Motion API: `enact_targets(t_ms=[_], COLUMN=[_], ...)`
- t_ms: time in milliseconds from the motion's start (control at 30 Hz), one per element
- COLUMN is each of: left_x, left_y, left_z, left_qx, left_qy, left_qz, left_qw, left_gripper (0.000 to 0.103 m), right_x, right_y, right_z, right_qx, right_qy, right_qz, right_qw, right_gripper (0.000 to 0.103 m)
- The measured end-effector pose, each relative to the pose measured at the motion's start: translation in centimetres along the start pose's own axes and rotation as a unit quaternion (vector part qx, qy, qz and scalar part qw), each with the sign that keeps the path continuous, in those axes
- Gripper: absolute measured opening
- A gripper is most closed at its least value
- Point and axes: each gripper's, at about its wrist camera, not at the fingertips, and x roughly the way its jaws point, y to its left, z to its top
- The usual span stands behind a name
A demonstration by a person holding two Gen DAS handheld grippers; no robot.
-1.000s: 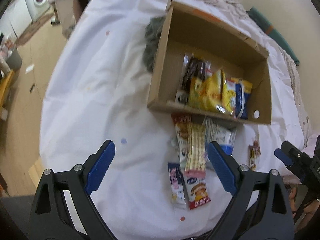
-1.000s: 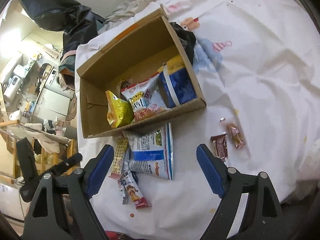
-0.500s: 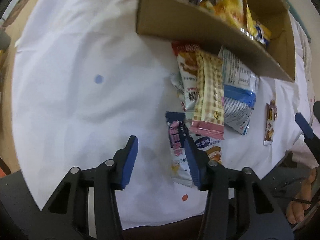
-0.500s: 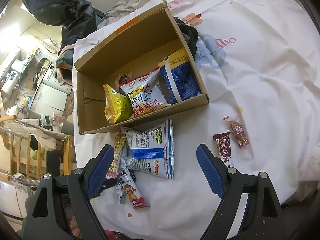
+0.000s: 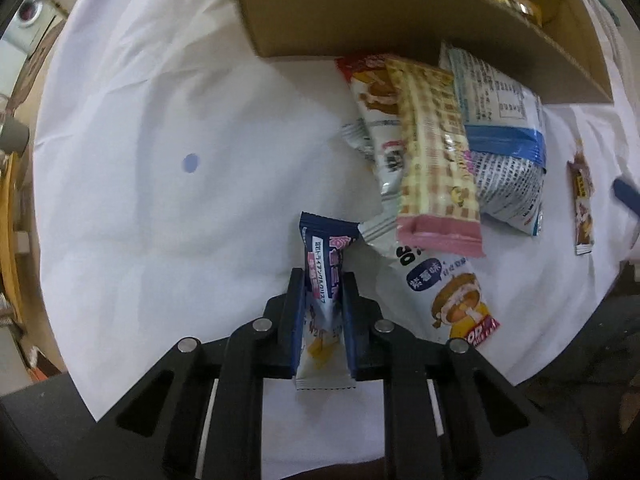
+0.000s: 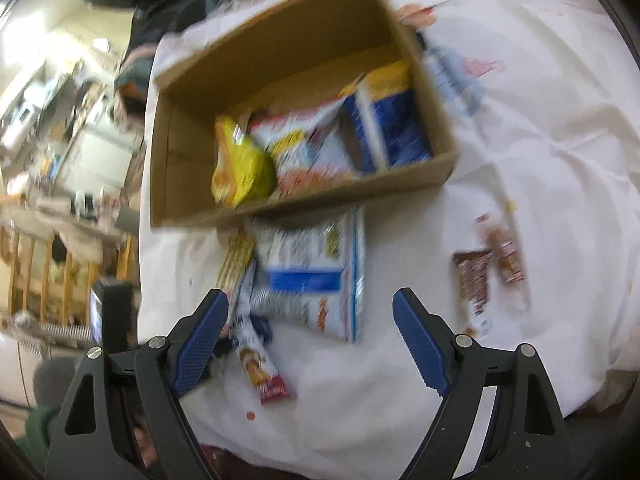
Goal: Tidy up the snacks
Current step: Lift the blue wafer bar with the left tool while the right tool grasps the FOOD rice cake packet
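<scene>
Cardboard box crowds snack packets beside left tongs.

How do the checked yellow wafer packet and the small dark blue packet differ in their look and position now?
The checked yellow wafer packet is longer, with a pink end; the small dark blue packet is shorter, with a white lower end. The yellow one lies across other packets near the cardboard box, untouched; the blue one sits between the closing jaws of the left tool. Both are sealed snack wrappers outside the box.
</scene>
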Motion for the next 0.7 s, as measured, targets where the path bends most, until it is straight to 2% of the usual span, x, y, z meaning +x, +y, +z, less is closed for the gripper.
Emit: enact_targets(t_ms=[100, 167, 267, 367, 533, 633, 700], left_x=[-1.8, -3.4, -5.5, -6.8, -7.2, -6.9, -7.3], left_y=[1.6, 2.5, 3.7, 4.6, 6.6, 7.4, 7.5], left_z=[-0.3, -0.4, -0.8, -1.1, -0.7, 0.2, 0.4], left_qx=[-0.027, -0.039, -0.063, -0.08, -0.107, -0.123, -0.134], left_qy=[-0.018, -0.04, -0.069, -0.093, -0.096, -0.1, -0.109], left_qz=[-0.003, -0.001, -0.007, -0.006, -0.018, -0.027, -0.031], left_qw=[0.9995, 0.9984, 0.9956, 0.9924, 0.9895, 0.987, 0.9845], left_gripper=[0.014, 0.014, 0.014, 0.014, 0.014, 0.014, 0.014], right_x=[2.1, 3.5, 6.2, 8.1, 10.7, 11.3, 11.5], right_y=[2.1, 3.5, 6.1, 8.0, 10.6, 11.5, 11.7], right_z=[-1.3, -2.3, -3.9, -4.8, -6.3, -6.7, -6.9], right_qx=[-0.046, -0.073, -0.123, -0.157, -0.227, -0.251, -0.241], right_qy=[0.05, 0.075, 0.116, 0.131, 0.149, 0.162, 0.181], right_qz=[0.012, 0.01, -0.004, -0.027, -0.082, -0.085, -0.059], right_qw=[0.998, 0.994, 0.986, 0.978, 0.959, 0.951, 0.952], right_gripper=[0.074, 0.064, 0.054, 0.053, 0.05, 0.05, 0.049])
